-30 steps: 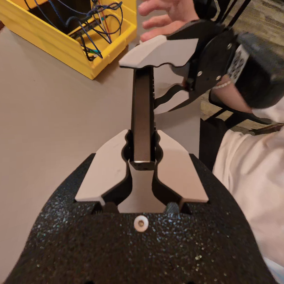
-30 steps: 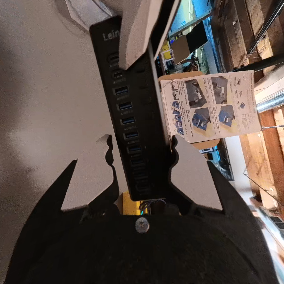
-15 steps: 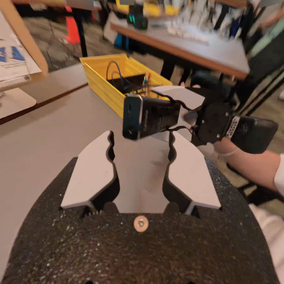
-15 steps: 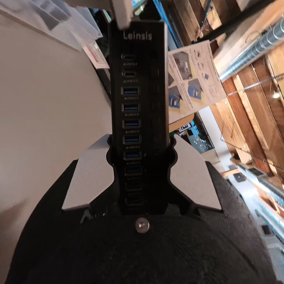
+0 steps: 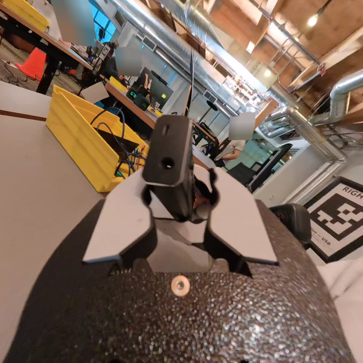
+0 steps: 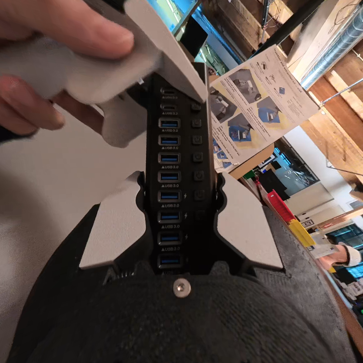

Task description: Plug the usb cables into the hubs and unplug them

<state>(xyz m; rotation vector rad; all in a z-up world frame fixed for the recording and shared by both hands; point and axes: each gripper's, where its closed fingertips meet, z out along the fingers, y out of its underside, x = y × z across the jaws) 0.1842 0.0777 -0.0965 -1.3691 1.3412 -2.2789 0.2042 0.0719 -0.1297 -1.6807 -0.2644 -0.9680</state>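
Printed labels run beside the ports of the black hub [image 6: 176, 176]; a poster [image 6: 261, 102] and marker sign [image 5: 341, 218] also bear writing.

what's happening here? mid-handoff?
Looks like it. The right claw is shut on a black USB hub, held up off the table with its ports facing the camera and all of them empty. The left claw is open around the hub's far end, not clamped. No cable is in play; the cables sit in the yellow bin on the table.
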